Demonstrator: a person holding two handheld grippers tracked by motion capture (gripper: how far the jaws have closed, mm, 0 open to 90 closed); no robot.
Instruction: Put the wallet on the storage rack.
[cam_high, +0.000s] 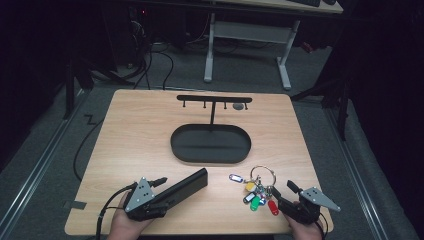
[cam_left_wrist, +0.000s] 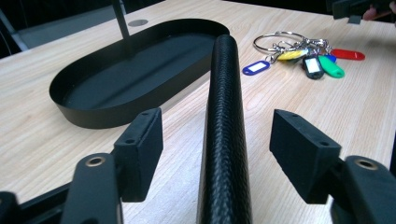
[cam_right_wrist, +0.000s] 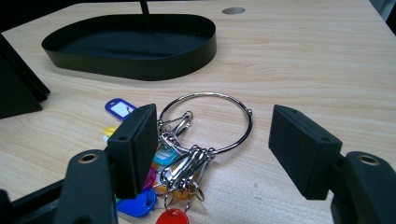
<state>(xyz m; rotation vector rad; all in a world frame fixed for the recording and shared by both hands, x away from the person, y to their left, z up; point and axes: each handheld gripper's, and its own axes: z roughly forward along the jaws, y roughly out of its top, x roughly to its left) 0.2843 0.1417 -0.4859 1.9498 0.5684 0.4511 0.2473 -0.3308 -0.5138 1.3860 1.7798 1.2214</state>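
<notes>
1 black oval tray (cam_high: 210, 150) w/ 1 hook rack (cam_high: 214, 99); 1 black case (cam_high: 186, 184); 1 key ring (cam_high: 263, 175), approx 6 coloured tags (cam_high: 256, 202); 2 claws: left claw (cam_high: 161, 182), right claw (cam_high: 286, 193).

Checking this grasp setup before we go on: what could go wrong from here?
1. The right gripper stands open around the key ring; the thin wire lies flat on the table, so the jaws may slip over it.
2. The loose coloured tags could snag or swing when lifted.
3. The left gripper is open around the long black case near one end, so it might tilt.
</notes>
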